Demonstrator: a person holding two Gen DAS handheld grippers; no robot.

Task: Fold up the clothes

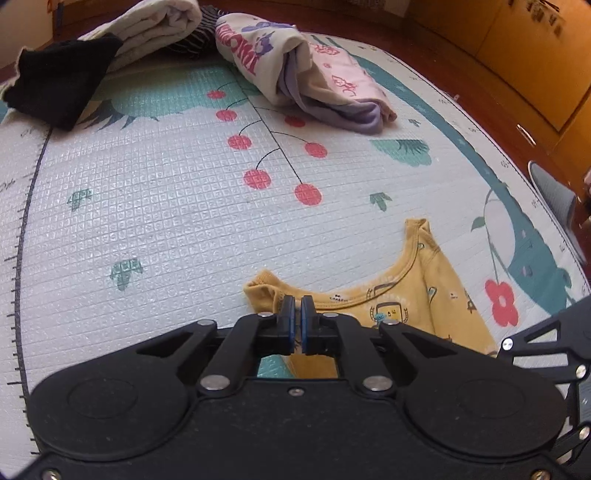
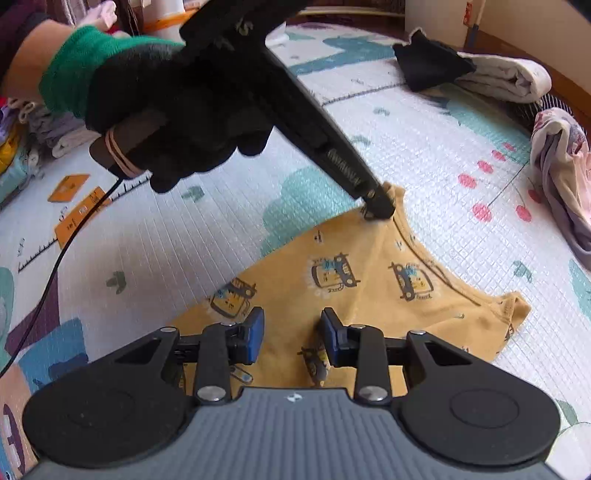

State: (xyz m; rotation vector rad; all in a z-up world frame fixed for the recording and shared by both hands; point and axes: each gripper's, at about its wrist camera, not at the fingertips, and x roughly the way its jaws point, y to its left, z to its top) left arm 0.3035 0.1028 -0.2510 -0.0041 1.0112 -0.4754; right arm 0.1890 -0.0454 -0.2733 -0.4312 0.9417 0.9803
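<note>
A yellow child's shirt [image 2: 373,280] with car prints lies on the play mat [image 1: 155,199]; it also shows in the left wrist view [image 1: 417,295]. My left gripper [image 1: 297,306] is shut on the shirt's shoulder by the neckline. In the right wrist view the left gripper [image 2: 380,210] pinches that same far corner, held by a black-gloved hand [image 2: 177,110]. My right gripper [image 2: 291,332] is open, its blue pads [image 2: 255,332] just above the middle of the shirt, holding nothing.
A pile of clothes lies at the mat's far side: a black cloth [image 1: 59,81], a rolled white garment [image 1: 155,26], a white and purple printed garment [image 1: 314,81]. Orange cards [image 2: 74,206] and a cable [image 2: 55,266] lie left. Wooden cabinets [image 1: 517,55] stand beyond.
</note>
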